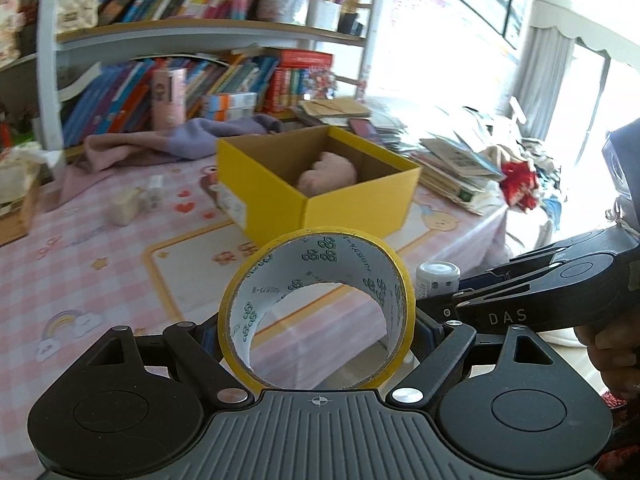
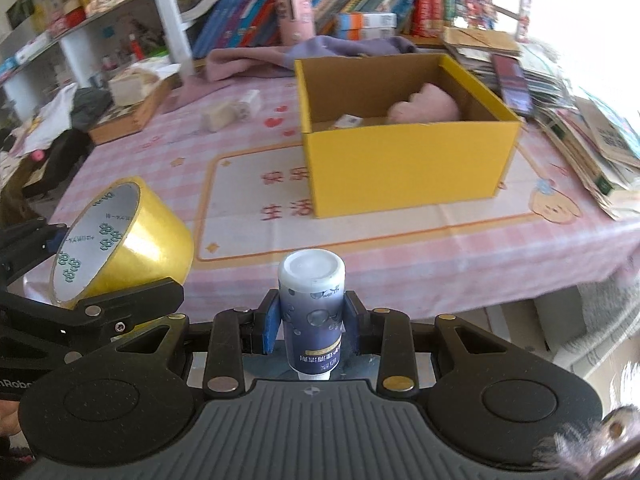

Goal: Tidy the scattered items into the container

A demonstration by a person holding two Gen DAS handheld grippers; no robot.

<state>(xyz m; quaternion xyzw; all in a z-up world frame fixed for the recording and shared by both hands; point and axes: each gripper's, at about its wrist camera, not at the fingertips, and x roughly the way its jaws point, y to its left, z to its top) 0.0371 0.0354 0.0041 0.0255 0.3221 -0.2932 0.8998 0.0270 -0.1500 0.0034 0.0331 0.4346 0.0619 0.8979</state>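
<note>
With the left gripper [image 1: 316,336] pinching the tape roll [image 1: 316,308] and the right gripper [image 2: 311,326] clamped on the small bottle [image 2: 311,312], I'd carry both right over the yellow box [image 2: 404,168] before letting go, clear of its near rim.

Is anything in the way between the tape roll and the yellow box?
Nothing visible. Only bare pink tablecloth lies between the tape roll, held in the left tool, and the open yellow box. The box already holds a pink thing, with room left.

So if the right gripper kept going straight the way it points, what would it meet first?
Probably the near wall of the yellow box; the pink checked tablecloth lies before it, and depth is unclear.
</note>
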